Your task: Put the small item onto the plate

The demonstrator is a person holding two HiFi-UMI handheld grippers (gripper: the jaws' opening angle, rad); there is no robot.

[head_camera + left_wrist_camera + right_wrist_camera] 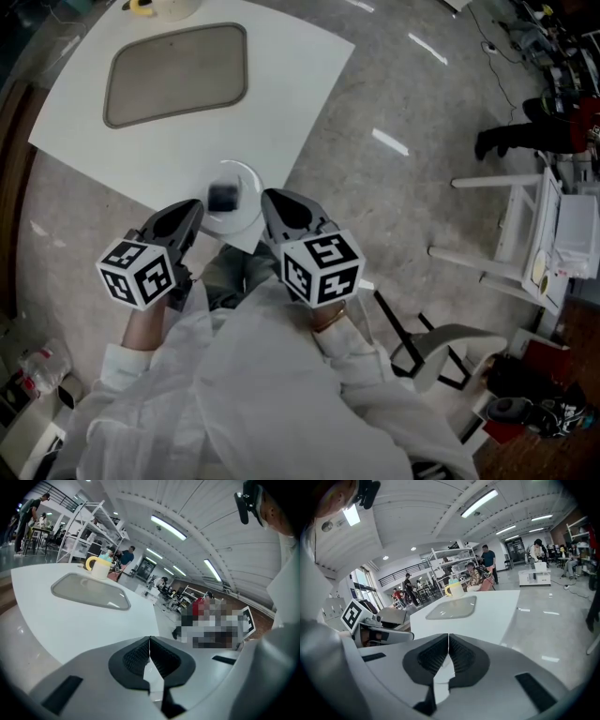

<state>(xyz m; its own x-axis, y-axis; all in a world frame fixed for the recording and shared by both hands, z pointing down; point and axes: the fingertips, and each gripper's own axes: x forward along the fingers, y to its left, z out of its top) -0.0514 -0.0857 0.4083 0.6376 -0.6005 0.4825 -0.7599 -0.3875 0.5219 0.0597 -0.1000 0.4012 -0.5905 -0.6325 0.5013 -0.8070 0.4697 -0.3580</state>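
A grey rounded-rectangular plate (176, 73) lies on the white table (291, 84), far from me; it also shows as the grey plate (91, 591) and the grey plate (452, 607). Beyond it stands a cream mug (99, 567) with a yellow handle, the same mug (454, 589), cut off at the top edge as the mug (157, 7). My left gripper (192, 214) and right gripper (270, 202) hang side by side off the table's near corner, above the floor. Both are shut with nothing between the pads, as the left gripper (150, 645) and right gripper (448, 643) show. A blurred white round shape with a dark patch (228, 199) sits between them; I cannot tell what it is.
A white chair (441, 352) stands at my lower right, and a white rack (548, 234) further right. A person's dark legs (525, 136) are on the floor at the upper right. White shelving (89, 524) and several people fill the hall behind the table.
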